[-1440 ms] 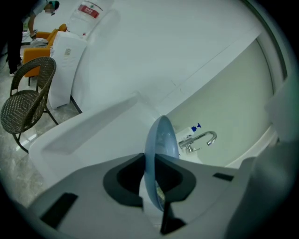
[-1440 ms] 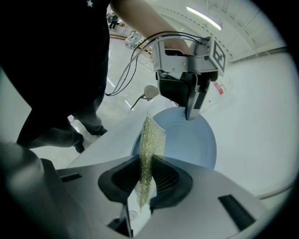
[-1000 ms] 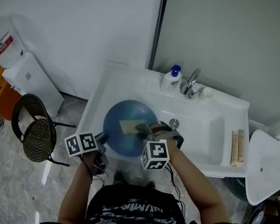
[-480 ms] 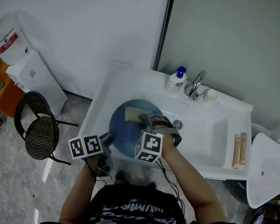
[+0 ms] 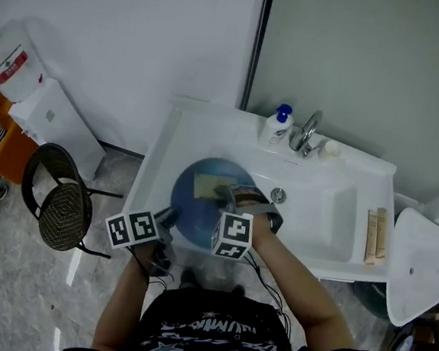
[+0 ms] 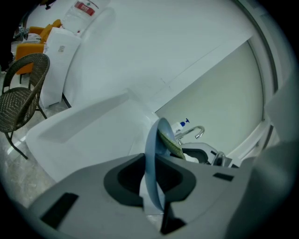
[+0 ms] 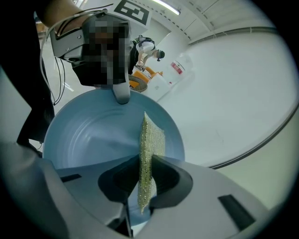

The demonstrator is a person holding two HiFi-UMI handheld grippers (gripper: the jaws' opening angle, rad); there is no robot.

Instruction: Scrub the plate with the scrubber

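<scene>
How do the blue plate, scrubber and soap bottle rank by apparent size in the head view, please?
1. blue plate, clearly largest.
2. soap bottle and scrubber look alike; the right gripper hides part of the scrubber, so unranked.

The left gripper (image 6: 152, 186) pinches the blue plate (image 6: 152, 147) edge-on between its jaws. Just beyond them, a green scrubber (image 6: 172, 144) presses the plate's right face. Farther ahead-right stands a faucet (image 6: 192, 132); far left, a wicker chair (image 6: 21, 93).

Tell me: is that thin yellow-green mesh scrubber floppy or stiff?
Probably floppy and light: the thin yellow-green mesh scrubber stands edge-on as a slim sheet in the right gripper. Pushed against the round blue plate, it would likely bend.
</scene>
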